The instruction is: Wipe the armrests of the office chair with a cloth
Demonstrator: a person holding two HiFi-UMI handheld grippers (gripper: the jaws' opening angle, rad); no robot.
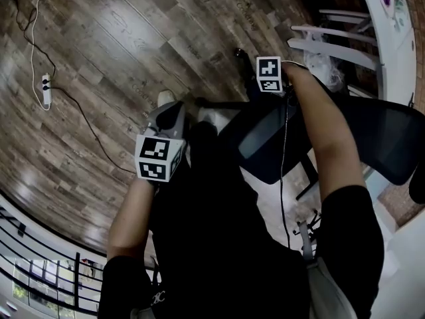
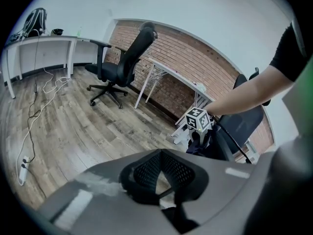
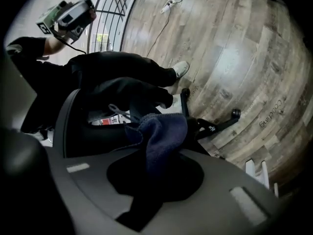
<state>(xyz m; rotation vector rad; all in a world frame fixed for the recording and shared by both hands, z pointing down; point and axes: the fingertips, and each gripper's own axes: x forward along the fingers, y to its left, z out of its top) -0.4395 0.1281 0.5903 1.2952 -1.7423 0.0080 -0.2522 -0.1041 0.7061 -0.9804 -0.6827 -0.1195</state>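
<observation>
The right hand-held gripper (image 3: 157, 148) is clenched on a dark blue cloth (image 3: 161, 129), which bunches at the centre of its view. In the head view it sits near the armrest (image 1: 262, 140) of the office chair (image 1: 378, 138), right of centre. The left hand-held gripper (image 2: 162, 173) has its jaws together with nothing between them.

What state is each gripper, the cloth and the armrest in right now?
right gripper: shut on the cloth.
cloth: bunched, sticking out past the jaws.
left gripper: shut, empty.
armrest: beside the right gripper; contact with the cloth not visible.
</observation>
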